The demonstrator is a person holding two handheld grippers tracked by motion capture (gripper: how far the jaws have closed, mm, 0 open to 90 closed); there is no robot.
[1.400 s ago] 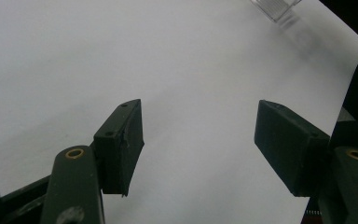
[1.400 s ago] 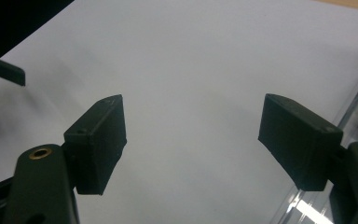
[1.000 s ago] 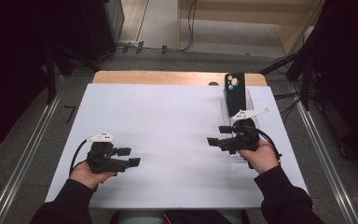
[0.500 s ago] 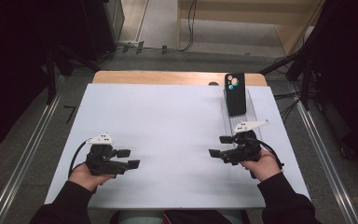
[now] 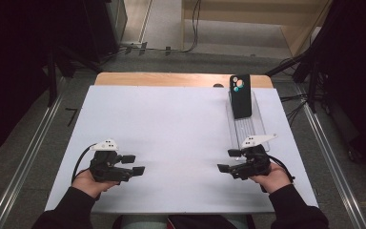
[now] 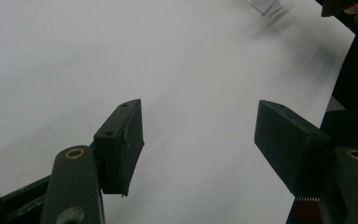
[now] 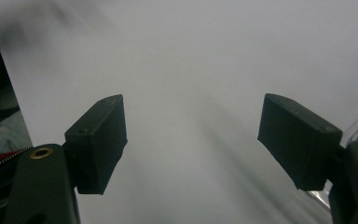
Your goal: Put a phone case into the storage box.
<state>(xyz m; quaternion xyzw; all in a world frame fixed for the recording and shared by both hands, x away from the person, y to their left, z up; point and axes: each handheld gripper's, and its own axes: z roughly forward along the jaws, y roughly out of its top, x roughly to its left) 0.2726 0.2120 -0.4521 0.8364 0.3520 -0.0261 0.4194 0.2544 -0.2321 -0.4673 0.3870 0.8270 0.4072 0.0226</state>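
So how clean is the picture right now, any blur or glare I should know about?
High view: evenly lit and sharp on the phone, dark at the edges. Left gripper view: jaws crisp, white table soft, blur streaks at the top right. Right gripper view: jaws sharp, the table hazy, with faint streaks.

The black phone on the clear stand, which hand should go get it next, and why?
Probably the right gripper should move forward toward the black phone. It is open and holds nothing, and the phone leans on the clear stand on the same side of the table, just ahead of it. The left gripper, also open, sits farther off.
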